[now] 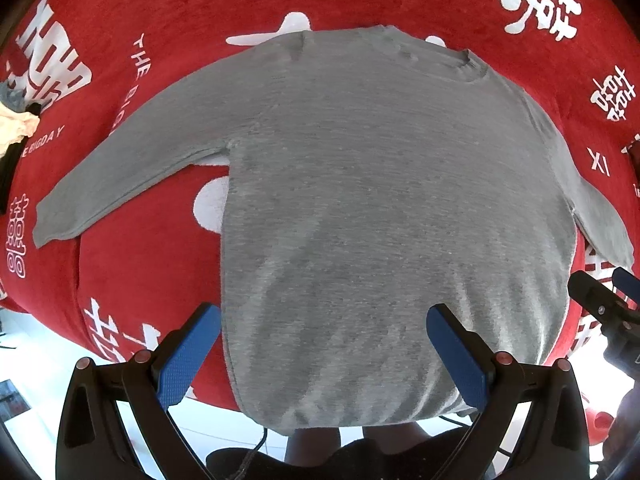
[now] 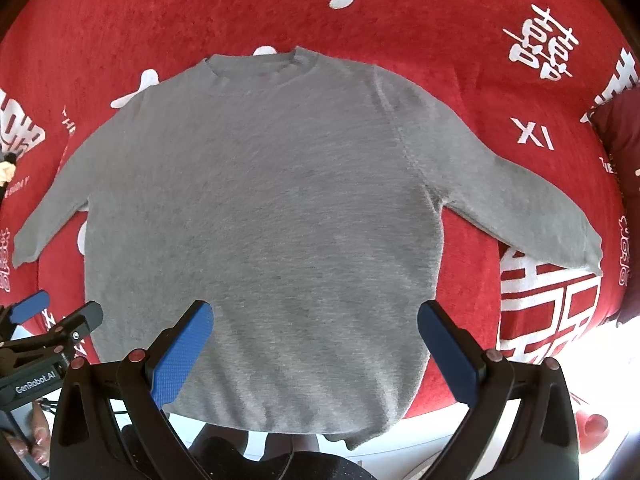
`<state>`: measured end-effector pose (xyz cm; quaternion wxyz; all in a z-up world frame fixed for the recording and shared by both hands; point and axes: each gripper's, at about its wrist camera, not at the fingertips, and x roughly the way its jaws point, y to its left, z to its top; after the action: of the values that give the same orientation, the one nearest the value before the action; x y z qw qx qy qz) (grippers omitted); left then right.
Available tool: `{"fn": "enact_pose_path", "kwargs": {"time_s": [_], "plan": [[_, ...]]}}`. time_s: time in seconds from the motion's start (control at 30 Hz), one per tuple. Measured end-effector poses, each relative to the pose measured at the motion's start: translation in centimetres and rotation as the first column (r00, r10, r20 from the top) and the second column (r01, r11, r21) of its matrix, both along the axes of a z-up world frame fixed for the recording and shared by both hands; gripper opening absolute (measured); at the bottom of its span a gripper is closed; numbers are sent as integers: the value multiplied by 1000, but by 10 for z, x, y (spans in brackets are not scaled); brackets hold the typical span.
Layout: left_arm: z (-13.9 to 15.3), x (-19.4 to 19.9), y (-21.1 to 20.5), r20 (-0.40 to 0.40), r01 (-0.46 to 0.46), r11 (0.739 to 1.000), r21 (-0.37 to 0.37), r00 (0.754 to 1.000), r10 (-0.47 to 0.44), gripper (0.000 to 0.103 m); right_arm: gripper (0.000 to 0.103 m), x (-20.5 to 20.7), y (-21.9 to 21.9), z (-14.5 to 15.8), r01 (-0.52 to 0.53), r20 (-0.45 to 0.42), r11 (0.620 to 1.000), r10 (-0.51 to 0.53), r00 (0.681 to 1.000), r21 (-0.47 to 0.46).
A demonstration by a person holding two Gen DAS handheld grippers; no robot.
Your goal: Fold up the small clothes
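Blue-padded fingers are framing the near edge of both views: the left hand-held gripper (image 1: 324,344) and the right hand-held gripper (image 2: 316,340) are each standing spread wide with nothing between the pads, hovering just above the hem of the grey long-sleeved top (image 1: 360,200), which suggests the person is lining up for a first grasp and no fold is yet made. That top is lying flat, back or front I cannot tell, on a red blanket (image 1: 200,8) printed with white characters; its hem is hanging slightly over the near edge, and what the blanket is covering is not showing. Both sleeves are lying angled outward and downward, probably spread so they can be turned in cleanly. Farther out, the collar (image 2: 256,66) is pointing away from the person. At the far left a cream and dark bundle of cloth (image 1: 16,128) is being cut off by the lens rim, too partial to identify.
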<state>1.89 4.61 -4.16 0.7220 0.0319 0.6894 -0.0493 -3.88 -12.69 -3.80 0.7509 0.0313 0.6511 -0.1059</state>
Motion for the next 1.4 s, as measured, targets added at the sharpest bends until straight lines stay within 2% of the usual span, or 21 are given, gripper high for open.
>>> {"fn": "enact_pose_path", "kwargs": {"time_s": [0.33, 0.6, 0.87, 0.97, 1.13, 1.2, 1.27, 1.37, 1.4], "plan": [[-6, 5, 16, -11, -25, 1000, -1, 1000, 25, 103, 103, 8, 15, -8, -17, -20, 1000, 17, 1000, 1], [-15, 17, 44, -12, -73, 997, -7, 997, 73, 103, 103, 25, 40, -18, -60, -48, 998, 60, 997, -2], [-20, 31, 89, -12, -156, 987, -26, 988, 156, 103, 103, 48, 83, -28, -126, -48, 992, 127, 991, 27], [-25, 33, 113, -21, -218, 974, -65, 976, 217, 103, 103, 56, 100, -32, -149, -45, 988, 151, 988, 40], [-40, 37, 161, -57, -342, 923, -178, 940, 338, 103, 103, 62, 124, -45, -181, -54, 982, 184, 981, 59], [-43, 38, 187, -43, -390, 891, -232, 919, 391, 103, 103, 63, 134, -54, -194, -60, 979, 198, 978, 69], [-46, 41, 220, -28, -449, 840, -304, 886, 463, 103, 103, 65, 142, -62, -204, -63, 976, 209, 976, 76], [-58, 43, 275, -23, -555, 728, -403, 801, 598, 103, 103, 66, 152, -78, -222, -65, 971, 227, 972, 84], [-63, 44, 286, -25, -577, 703, -415, 780, 625, 103, 103, 66, 154, -83, -228, -67, 970, 234, 970, 87]]}}
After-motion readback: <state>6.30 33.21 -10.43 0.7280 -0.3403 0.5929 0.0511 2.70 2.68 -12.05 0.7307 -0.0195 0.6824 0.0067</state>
